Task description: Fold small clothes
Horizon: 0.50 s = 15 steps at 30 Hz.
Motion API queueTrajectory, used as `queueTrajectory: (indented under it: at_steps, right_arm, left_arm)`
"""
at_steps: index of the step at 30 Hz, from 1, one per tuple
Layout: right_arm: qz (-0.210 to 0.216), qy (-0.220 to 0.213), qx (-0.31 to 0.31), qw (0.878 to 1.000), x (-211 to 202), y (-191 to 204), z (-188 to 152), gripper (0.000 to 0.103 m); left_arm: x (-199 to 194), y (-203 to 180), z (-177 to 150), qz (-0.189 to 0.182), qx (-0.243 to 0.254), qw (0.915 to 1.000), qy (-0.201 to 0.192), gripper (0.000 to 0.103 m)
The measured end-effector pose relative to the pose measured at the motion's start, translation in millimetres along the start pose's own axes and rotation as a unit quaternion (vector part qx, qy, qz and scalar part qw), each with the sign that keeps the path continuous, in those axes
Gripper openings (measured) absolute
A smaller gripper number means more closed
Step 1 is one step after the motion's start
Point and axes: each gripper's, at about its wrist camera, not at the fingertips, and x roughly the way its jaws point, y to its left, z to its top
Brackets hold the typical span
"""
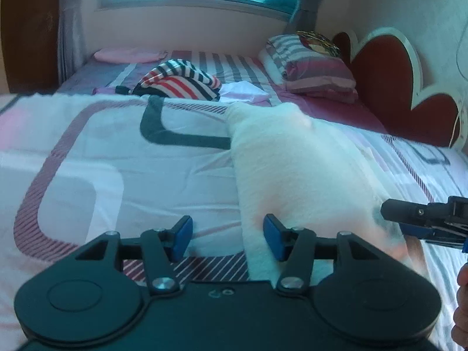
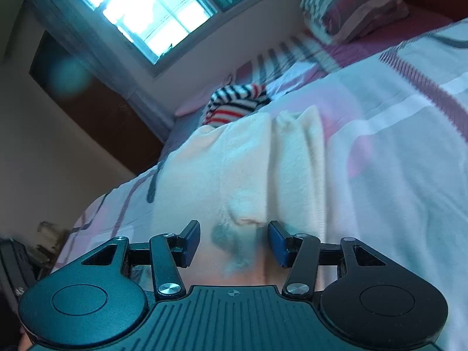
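A small white fleecy garment (image 1: pixel 292 161) lies lengthwise on the patterned bedspread (image 1: pixel 102 152). It has a blue-green print at its near end (image 2: pixel 231 245). My left gripper (image 1: pixel 228 238) is open at the garment's near left edge, and that edge lies between the blue pads without being pinched. My right gripper (image 2: pixel 234 242) is open over the near end of the garment (image 2: pixel 263 161), a raised fold and the print between its pads. In the left wrist view the right gripper (image 1: pixel 400 222) comes in from the right at the garment's near right corner.
A red, white and navy striped garment (image 1: pixel 181 82) is heaped farther up the bed, with a folded white cloth (image 1: pixel 245 90) beside it and a pink cloth (image 1: pixel 128 55) beyond. A striped pillow (image 1: pixel 316 70) leans by the red headboard (image 1: pixel 395 87). A hand (image 1: pixel 462 307) shows at the right edge.
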Motion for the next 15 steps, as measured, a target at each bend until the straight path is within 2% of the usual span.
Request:
queueTrajectory:
  at_steps: [2, 9, 10, 11, 15]
  right_arm:
    - [0.003, 0.007, 0.002, 1.0, 4, -2, 2, 0.052]
    - [0.022, 0.034, 0.022, 0.999, 24, -6, 10, 0.05]
    - [0.017, 0.034, 0.02, 0.999, 26, -6, 10, 0.028]
    - [-0.002, 0.036, 0.007, 0.999, 28, -3, 10, 0.019]
    - [-0.047, 0.032, -0.076, 0.996, 29, 24, 7, 0.015]
  left_arm:
    - [-1, 5, -2, -0.006, -0.009, 0.9999, 0.002, 0.054]
    - [-2, 1, -3, -0.008, 0.004, 0.9999, 0.007, 0.054]
    - [-2, 1, -3, -0.007, 0.006, 0.9999, 0.007, 0.054]
    - [-3, 1, -2, -0.007, 0.009, 0.9999, 0.007, 0.054]
    - [-12, -10, 3, -0.005, 0.04, 0.9992, -0.007, 0.05]
